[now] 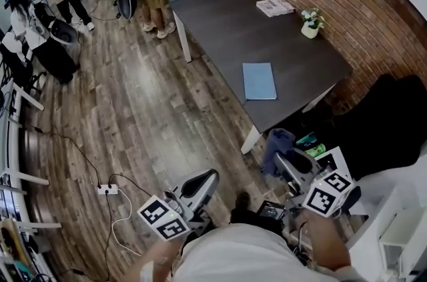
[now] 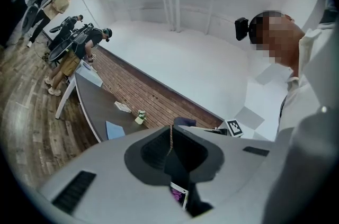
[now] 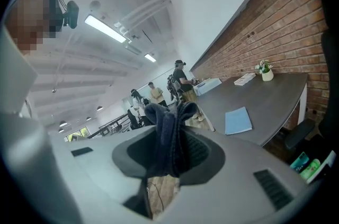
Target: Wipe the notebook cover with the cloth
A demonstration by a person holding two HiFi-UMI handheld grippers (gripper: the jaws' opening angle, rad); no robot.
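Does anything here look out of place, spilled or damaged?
Nothing stands out. The blue notebook lies flat on the table, the cloth is clamped in the right gripper, and the left gripper is shut, empty.

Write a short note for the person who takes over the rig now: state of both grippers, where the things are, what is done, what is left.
Left gripper: shut, nothing between its jaws.
Right gripper: shut on the dark blue cloth, which is bunched between its jaws.
Blue notebook: closed, flat on the dark table, apart from both grippers.
Done: the cloth is in the gripper.
Left: go to the table, lay the cloth on the notebook cover and wipe it. The cloth has not touched it yet.
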